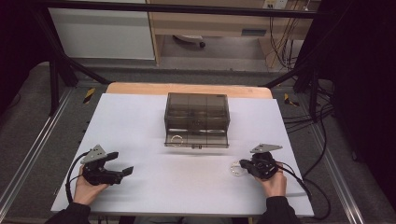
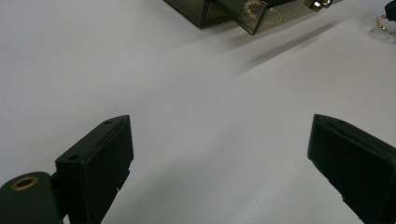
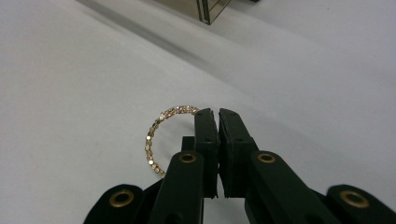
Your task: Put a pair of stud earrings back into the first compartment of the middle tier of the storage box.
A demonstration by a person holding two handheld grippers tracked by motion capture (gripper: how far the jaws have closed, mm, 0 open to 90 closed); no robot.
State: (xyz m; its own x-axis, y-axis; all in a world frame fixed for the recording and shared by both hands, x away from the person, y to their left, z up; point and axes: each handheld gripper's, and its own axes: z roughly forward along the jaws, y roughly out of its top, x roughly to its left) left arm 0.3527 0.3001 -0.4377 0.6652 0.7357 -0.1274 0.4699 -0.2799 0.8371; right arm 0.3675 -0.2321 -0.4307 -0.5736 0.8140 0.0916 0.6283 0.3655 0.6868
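A thin gold bracelet (image 3: 154,137) lies on the white table (image 1: 187,182) near the front right, seen as a faint ring (image 1: 235,169) in the high view. My right gripper (image 3: 217,114) is shut, with its tips pinching the bracelet's far edge; the rest of the loop is hidden behind the jaws. In the high view this gripper (image 1: 243,164) points left. My left gripper (image 1: 126,170) rests at the front left, and its jaws (image 2: 219,154) stand wide open over bare table. A smoky clear jewellery box (image 1: 197,119) stands at mid-table with its bottom drawer (image 1: 196,140) pulled out.
Another gold bracelet (image 1: 177,139) lies in the open drawer, at its left end, seen as a gold curve (image 2: 254,9) in the left gripper view. A wooden strip (image 1: 187,88) borders the table's far edge. Black frame posts and cables stand at the right.
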